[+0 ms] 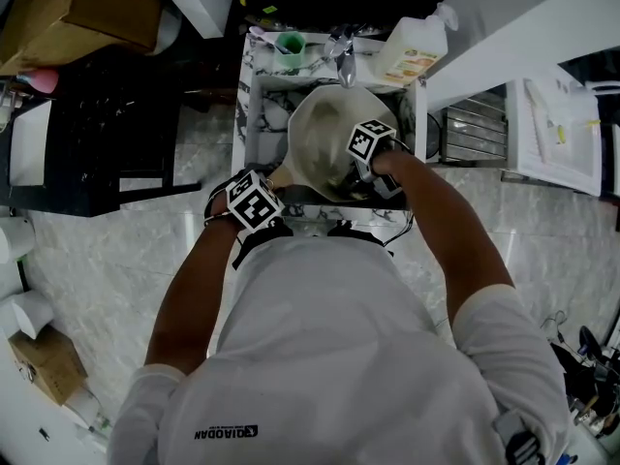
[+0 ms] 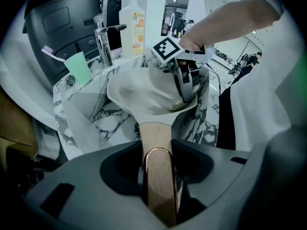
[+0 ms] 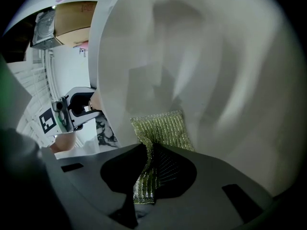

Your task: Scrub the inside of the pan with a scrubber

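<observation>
Right gripper view shows the right gripper (image 3: 144,186) pinching the green scrubber (image 3: 162,128), its free end pressed flat on the inner wall of the pan (image 3: 206,66) straight ahead. The left gripper (image 2: 158,176) clamps the wooden handle (image 2: 154,138), which points back from the sink (image 2: 86,114) toward the person.

Pan (image 3: 206,80) rim runs off frame — scrubber (image 3: 165,128) tail buried between right gripper (image 3: 144,186) jaws

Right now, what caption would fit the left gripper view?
Left gripper clamps the wooden handle of a pan over a marble sink while the right gripper presses a scrubber inside it.
</observation>
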Tool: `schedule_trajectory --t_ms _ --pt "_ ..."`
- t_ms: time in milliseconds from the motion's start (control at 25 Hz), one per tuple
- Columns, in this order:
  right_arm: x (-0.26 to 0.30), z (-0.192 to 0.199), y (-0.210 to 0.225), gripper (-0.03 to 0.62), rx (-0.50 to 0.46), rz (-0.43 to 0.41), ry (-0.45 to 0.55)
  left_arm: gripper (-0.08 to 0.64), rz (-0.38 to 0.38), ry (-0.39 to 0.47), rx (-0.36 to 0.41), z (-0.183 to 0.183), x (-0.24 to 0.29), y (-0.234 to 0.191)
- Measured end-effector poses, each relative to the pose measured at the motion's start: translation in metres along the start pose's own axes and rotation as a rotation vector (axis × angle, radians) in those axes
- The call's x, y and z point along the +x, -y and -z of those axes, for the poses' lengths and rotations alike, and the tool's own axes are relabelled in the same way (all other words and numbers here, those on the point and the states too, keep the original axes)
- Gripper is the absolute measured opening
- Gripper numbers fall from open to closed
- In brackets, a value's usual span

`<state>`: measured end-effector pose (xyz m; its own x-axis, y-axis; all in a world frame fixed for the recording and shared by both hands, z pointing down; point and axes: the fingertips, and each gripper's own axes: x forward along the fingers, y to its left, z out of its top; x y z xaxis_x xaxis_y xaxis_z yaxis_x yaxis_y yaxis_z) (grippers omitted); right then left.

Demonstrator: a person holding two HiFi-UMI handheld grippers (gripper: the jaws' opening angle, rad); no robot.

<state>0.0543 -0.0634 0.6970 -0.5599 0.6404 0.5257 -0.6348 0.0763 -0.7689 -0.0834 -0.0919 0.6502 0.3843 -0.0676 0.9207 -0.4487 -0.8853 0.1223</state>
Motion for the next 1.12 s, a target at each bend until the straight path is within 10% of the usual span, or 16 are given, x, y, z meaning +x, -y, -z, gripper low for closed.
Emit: schedule_trajectory --t_ms 240,600,840,1120 --pt "-0.018 -0.011 -0.009 0.077 -0.123 0.056 0.061 0.193 -0.001 0.001 -0.001 0.000 0.001 0.000" --pt "-0.126 -0.119 0.004 0.074 -0.402 0.509 0.751 0.192 0.000 0.001 -0.003 0.000 0.001 0.000" --pt "-0.124 -0.139 0.017 0.074 -0.632 0.866 0.708 0.193 -0.003 0.001 -0.002 0.001 0.001 0.000" --pt "-0.094 -0.156 0.026 0.077 -0.685 0.864 0.622 0.193 -0.007 0.003 -0.002 0.000 0.002 0.001"
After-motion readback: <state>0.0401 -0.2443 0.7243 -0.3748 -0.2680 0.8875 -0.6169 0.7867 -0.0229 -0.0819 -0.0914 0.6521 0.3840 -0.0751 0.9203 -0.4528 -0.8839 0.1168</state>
